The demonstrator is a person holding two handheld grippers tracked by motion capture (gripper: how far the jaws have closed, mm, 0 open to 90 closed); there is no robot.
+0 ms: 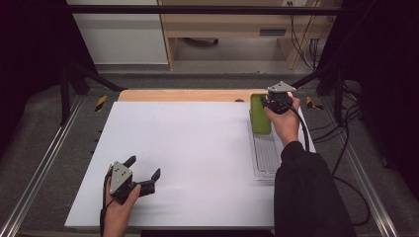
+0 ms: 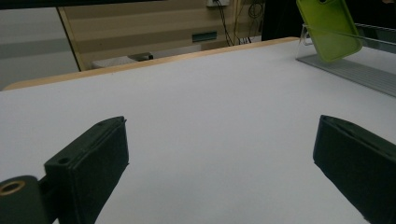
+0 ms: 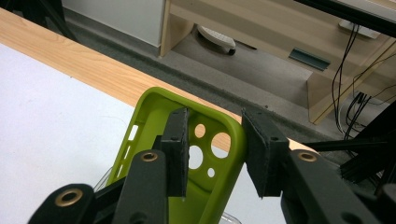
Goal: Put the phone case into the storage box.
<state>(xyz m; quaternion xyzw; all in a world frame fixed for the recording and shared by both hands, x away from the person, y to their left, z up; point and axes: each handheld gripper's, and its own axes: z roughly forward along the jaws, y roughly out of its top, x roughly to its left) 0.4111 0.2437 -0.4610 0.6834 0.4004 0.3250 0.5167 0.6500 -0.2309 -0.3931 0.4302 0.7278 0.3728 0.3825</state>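
Observation:
A lime-green phone case (image 1: 260, 116) stands upright at the far end of a clear plastic rack (image 1: 267, 160) on the right side of the white tabletop (image 1: 188, 148). My right gripper (image 1: 269, 104) reaches down onto the case's top end. In the right gripper view the case (image 3: 212, 191) shows its hollow inside with camera cut-outs. The right gripper (image 3: 215, 135) straddles one side wall, one pad inside with a gap to the wall, the other just outside it. My left gripper (image 1: 144, 168) rests low near the front left, open and holding nothing (image 2: 219, 140). The left gripper view shows the case (image 2: 329, 28) leaning in the rack (image 2: 345, 70).
A wooden strip (image 1: 183, 95) borders the far edge of the white top. Metal rails run along both sides of the table. Past the far edge is carpeted floor with wooden furniture and hanging cables (image 3: 348, 93). A dark sleeve (image 1: 306, 197) covers the front right corner.

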